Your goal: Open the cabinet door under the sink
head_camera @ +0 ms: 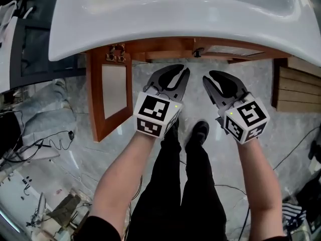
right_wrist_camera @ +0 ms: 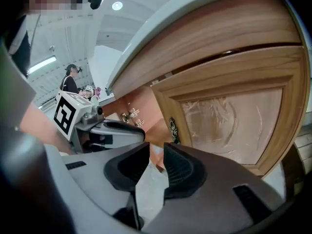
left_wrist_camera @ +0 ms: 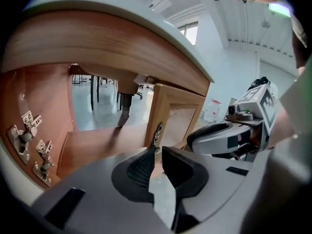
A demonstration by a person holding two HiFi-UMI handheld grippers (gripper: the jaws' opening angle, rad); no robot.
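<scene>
The left door [head_camera: 113,92] is opened, the left tool [left_wrist_camera: 158,152] and right tool [right_wrist_camera: 157,152] are held narrow and empty, and the handle [right_wrist_camera: 172,129] of the right door [right_wrist_camera: 234,121] should be grabbed next.

Sink [head_camera: 175,19], 12 o'clock: glossy white. Cabinet door [head_camera: 95,99], 9 o'clock: red-brown wood grain, pale frosted panel. Left tongs [head_camera: 176,78], right tongs [head_camera: 213,83]: grey, black ribbed pads. Cubes [head_camera: 155,113]: white, black square markers. Floor [head_camera: 198,102]: grey marbled.

Both forearms reach forward side by side, left claw [head_camera: 179,71] and right claw [head_camera: 211,76] slightly parted, empty.
</scene>
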